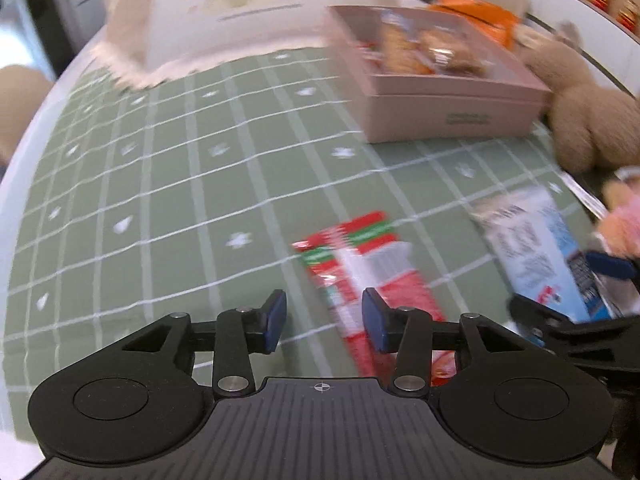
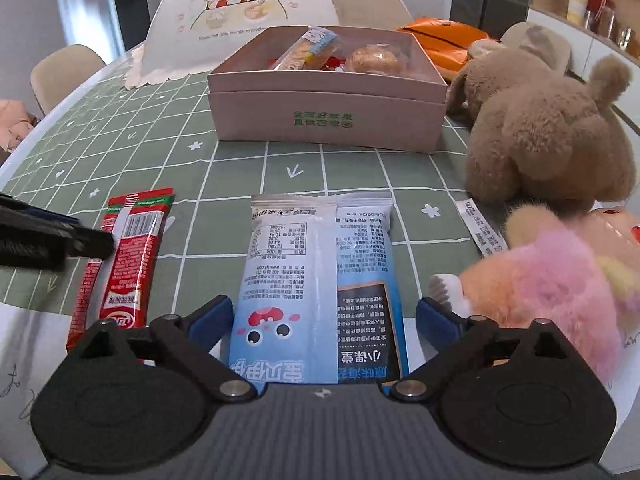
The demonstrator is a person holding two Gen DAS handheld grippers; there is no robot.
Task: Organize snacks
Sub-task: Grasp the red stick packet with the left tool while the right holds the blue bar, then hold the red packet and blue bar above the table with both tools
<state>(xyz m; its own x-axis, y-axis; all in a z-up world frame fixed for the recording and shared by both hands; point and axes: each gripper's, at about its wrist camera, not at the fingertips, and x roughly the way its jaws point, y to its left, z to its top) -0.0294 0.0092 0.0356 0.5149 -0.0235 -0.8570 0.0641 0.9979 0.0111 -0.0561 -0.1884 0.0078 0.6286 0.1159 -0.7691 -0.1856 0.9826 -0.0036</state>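
A red snack packet [image 1: 360, 276] lies flat on the green checked cloth, and in the right wrist view the same red packet [image 2: 132, 256] sits left of centre. My left gripper [image 1: 325, 320] hovers over its near end, jaws partly apart and gripping nothing. A blue-and-white snack bag [image 2: 320, 280] lies lengthwise between the wide jaws of my right gripper [image 2: 324, 320], whose pads stand just clear of its sides. The left wrist view is blurred; it shows the blue bag [image 1: 532, 240] at the right with the right gripper [image 1: 572, 300] around it. An open pink box [image 2: 328, 120] holds several snacks.
A brown plush toy [image 2: 552, 136] and a pink plush toy [image 2: 560, 276] crowd the right side, close to my right gripper. A white food cover [image 2: 240, 20] and an orange bag [image 2: 444, 36] stand behind the box. A small white sachet [image 2: 480, 228] lies by the plush.
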